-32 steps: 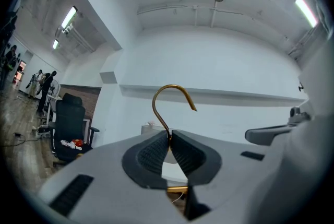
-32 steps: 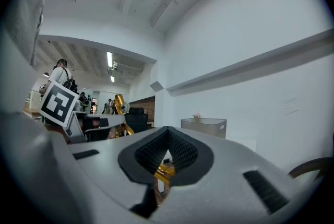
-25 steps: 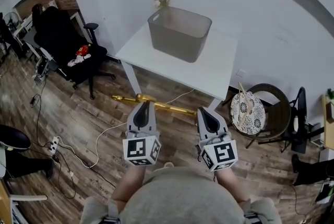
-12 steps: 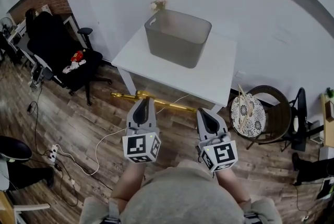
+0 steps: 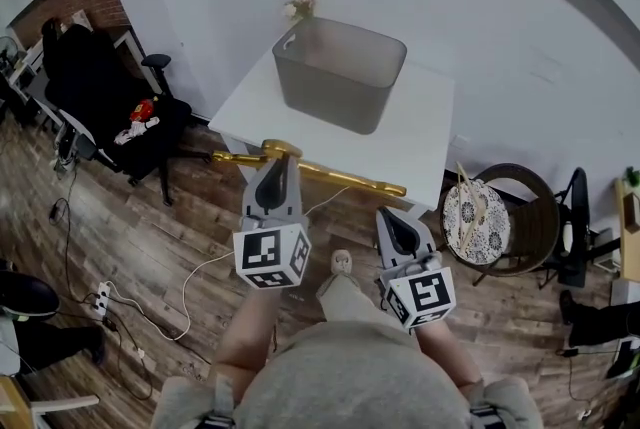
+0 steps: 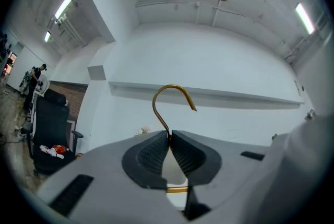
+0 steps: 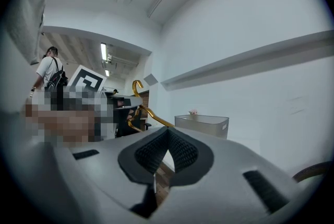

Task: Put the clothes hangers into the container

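At the far left a black office chair (image 5: 95,82) stands on the wooden floor (image 5: 150,227), near the brick wall. The left tool (image 5: 278,163) is pressed together on the neck of a gold clothes hanger (image 5: 350,179). In the left gripper view the hook (image 6: 155,104) rises upright just above the pinching pads. Seen from the head view, the hanger's arms run out to either side of this tool, above the floor and just in front of the near edge of the white surface (image 5: 420,142). The grey container (image 5: 340,75) stands on that surface towards its far left part, well apart from the hanger. The right tool (image 5: 393,215) is lower and nearer the person, its pads pressed together with nothing between them. A round chair (image 5: 528,217) with a patterned cushion stands at the right.
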### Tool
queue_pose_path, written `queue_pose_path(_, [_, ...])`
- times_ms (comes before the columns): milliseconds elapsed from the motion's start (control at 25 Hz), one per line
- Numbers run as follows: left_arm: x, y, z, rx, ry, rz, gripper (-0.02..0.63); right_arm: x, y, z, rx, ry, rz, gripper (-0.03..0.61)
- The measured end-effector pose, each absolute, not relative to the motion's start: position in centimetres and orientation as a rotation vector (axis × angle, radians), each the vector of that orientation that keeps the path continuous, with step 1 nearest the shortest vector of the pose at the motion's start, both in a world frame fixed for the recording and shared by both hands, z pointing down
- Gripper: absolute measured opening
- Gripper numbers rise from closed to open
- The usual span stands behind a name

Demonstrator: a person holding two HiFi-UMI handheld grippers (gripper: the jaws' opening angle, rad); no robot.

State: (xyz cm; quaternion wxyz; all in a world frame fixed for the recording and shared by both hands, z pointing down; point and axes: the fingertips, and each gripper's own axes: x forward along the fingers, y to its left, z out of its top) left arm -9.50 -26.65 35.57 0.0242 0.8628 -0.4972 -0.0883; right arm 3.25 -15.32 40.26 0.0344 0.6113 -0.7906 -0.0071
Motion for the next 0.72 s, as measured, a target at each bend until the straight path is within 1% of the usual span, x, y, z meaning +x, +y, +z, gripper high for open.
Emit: queue_pose_path(720, [-1.5,-41.1,29.1,2.755,-1.504,-0.352,0.027,8.3,-28.1,38.9,1.887,-2.458,-0.04,0.002])
